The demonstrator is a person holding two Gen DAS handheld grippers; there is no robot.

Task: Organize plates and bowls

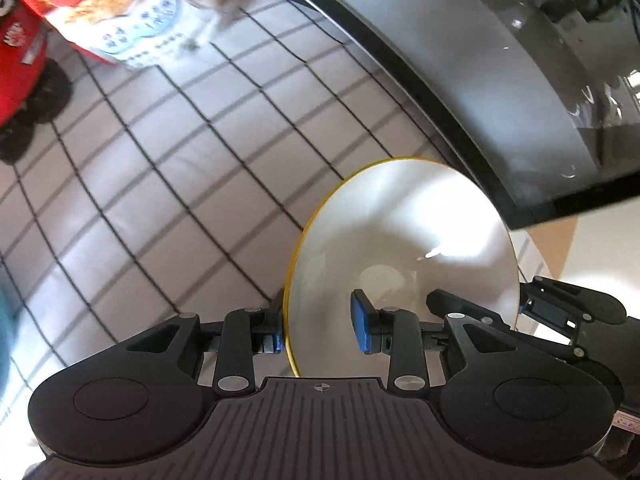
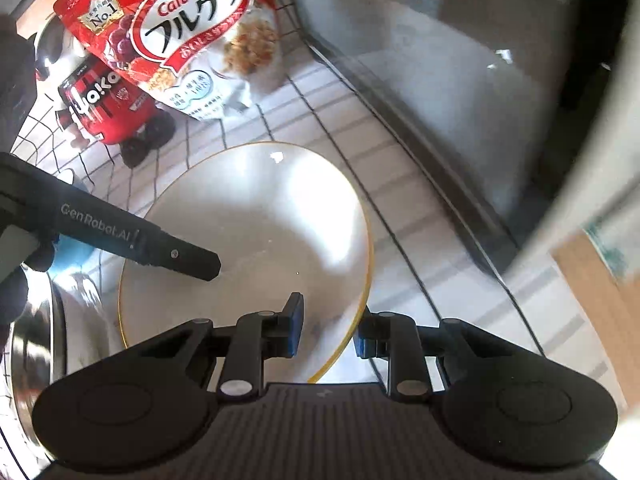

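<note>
A white bowl with a yellow rim point(image 1: 400, 224) is held above the checked cloth. My left gripper point(image 1: 320, 328) straddles its left rim, one pad outside, one inside, with a wide gap. My right gripper point(image 2: 328, 330) straddles the bowl's point(image 2: 256, 240) right rim the same way. In the right wrist view the left gripper's finger point(image 2: 176, 256) reaches into the bowl from the left. Whether either pair of pads presses the rim is unclear.
A red Calbee cereal bag point(image 2: 176, 32) and a red packet point(image 2: 108, 108) stand at the back left. A silver, glass-fronted appliance point(image 1: 500, 80) runs along the right. A metal bowl point(image 2: 36, 344) sits at the left edge.
</note>
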